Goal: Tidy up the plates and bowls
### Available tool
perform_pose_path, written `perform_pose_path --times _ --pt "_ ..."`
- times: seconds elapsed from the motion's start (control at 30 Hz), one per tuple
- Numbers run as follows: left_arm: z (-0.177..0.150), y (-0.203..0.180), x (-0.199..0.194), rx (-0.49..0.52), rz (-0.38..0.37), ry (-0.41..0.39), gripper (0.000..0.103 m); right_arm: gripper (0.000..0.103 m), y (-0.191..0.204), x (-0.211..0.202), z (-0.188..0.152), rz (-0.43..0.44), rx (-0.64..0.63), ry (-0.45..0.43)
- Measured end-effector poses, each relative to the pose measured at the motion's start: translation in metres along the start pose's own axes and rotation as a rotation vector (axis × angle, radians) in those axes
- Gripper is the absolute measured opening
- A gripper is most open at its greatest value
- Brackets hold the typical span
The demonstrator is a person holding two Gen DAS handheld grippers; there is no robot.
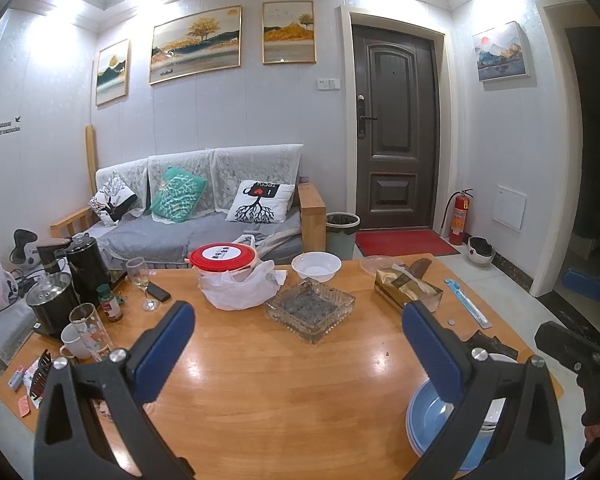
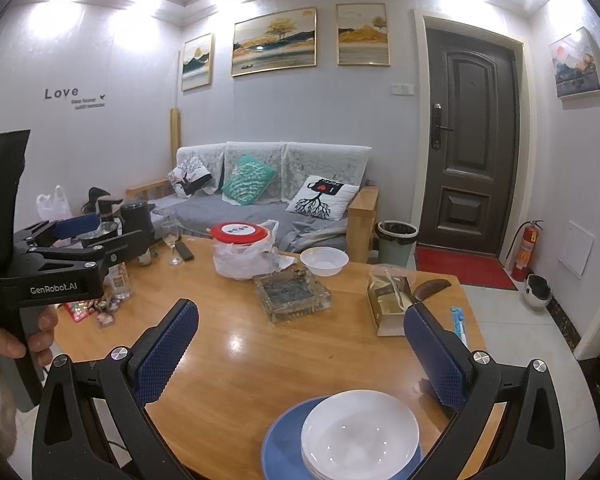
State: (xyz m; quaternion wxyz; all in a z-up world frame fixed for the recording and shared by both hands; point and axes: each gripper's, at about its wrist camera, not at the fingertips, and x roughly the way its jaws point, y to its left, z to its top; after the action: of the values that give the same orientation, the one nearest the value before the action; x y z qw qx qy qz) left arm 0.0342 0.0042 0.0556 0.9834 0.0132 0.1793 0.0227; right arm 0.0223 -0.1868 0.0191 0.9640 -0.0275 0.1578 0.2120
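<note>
White plates [image 2: 358, 436] are stacked on a blue plate [image 2: 284, 444] at the table's near edge; in the left wrist view the blue plate [image 1: 428, 420] shows at lower right, partly hidden by a finger. A white bowl [image 1: 316, 266] [image 2: 324, 261] sits at the far side. My left gripper [image 1: 300, 344] is open and empty above the table; it also shows in the right wrist view [image 2: 84, 236] at the left, held by a hand. My right gripper [image 2: 304, 344] is open and empty, above and just behind the plate stack.
On the wooden table [image 1: 260, 384]: a glass ashtray [image 1: 310, 310], a red-lidded container in a plastic bag [image 1: 224, 260], a wine glass [image 1: 140, 280], kettles and cups [image 1: 76, 280] at left, a box [image 1: 408, 290], a toothbrush [image 1: 466, 302]. Sofa, bin and door stand behind.
</note>
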Motion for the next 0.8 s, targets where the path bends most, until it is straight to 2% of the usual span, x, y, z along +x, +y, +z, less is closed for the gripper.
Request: perform_pose_path --times 0.8 --pt "0.0025 -0.0035 -0.0083 0.005 -0.008 -0.02 0.103 0.102 -0.0003 -0.0007 0.0002 -0.001 -0.002 0.0"
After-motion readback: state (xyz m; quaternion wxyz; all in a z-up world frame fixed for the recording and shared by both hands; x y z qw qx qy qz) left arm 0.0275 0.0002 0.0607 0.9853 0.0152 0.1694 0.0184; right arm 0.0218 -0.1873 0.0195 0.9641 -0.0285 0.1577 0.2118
